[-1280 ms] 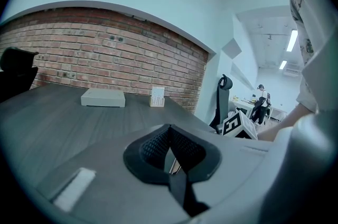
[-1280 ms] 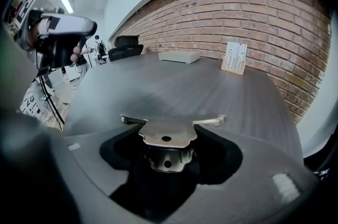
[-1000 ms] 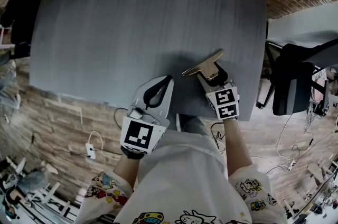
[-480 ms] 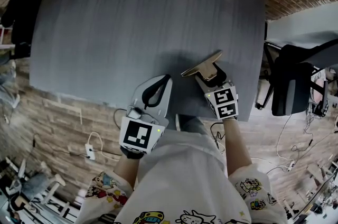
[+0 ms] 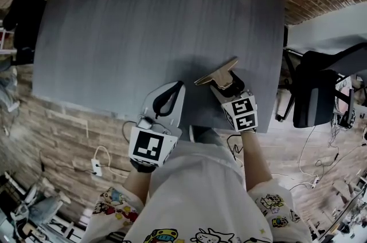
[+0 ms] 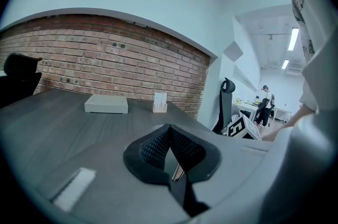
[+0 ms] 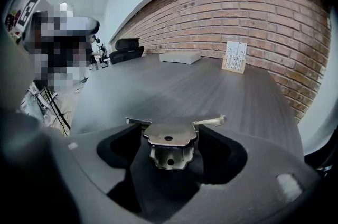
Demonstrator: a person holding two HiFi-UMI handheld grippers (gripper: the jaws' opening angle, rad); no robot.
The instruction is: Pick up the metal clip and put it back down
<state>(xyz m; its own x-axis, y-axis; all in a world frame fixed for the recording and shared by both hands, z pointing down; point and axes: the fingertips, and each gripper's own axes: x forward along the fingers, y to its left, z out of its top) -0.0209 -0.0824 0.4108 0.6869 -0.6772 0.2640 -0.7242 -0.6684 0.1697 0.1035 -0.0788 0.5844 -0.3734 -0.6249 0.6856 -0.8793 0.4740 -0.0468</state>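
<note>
Right claw released: its jaws have just been opening, and the pads stand off the metal clip. The clip sits between them, wide lip just ahead of the tips, apparently resting on the table; contact underneath is hard to confirm. Left claw clenched shut, apart from the clip.

Risk: on a skewed pull-back, a pad snags the lip and drags or flips the clip.

Versus a second ago: jaw gap wider; clip and claw barely shifted.
</note>
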